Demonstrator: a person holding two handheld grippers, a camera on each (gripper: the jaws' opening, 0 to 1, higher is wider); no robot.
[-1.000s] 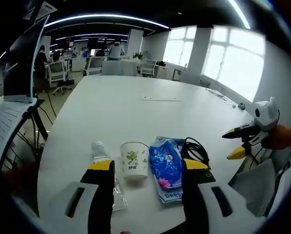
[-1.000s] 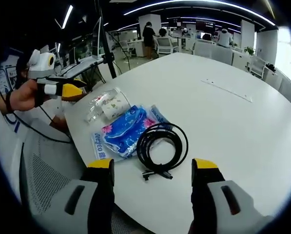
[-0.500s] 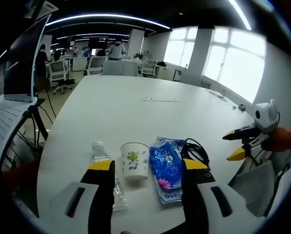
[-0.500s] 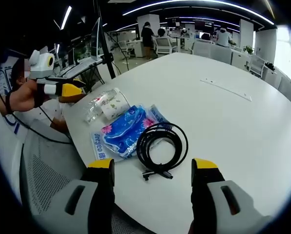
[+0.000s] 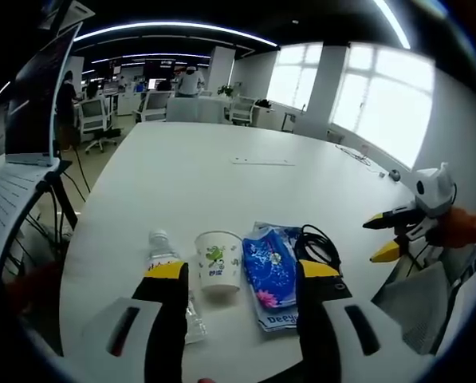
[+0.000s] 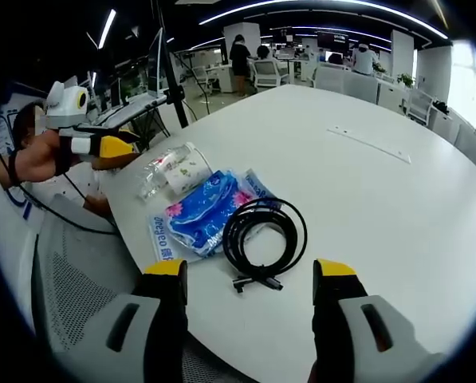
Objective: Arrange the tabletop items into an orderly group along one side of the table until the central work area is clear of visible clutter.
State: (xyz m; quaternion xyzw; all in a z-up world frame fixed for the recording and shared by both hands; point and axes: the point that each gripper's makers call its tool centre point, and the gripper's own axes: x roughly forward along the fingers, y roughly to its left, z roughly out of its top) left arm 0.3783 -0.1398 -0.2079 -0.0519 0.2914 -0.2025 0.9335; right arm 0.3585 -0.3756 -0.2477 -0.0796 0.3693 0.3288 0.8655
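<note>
In the left gripper view, four things sit in a close row at the near edge of the large white oval table [image 5: 222, 175]. Leftmost is a clear plastic water bottle [image 5: 167, 263] lying on its side, its contents not discernible. Beside it a white paper cup with a green print [image 5: 219, 262] stands upright, mouth open; its inside cannot be seen. Next comes a blue flower-printed soft tissue pack [image 5: 271, 275], then a coiled black cable [image 5: 317, 243] partly resting on the pack.

The left gripper [image 5: 238, 275] hovers over this row with jaws spread wide, holding nothing. The right gripper [image 6: 249, 271] also stands wide apart and empty, above the cable and table edge.
</note>
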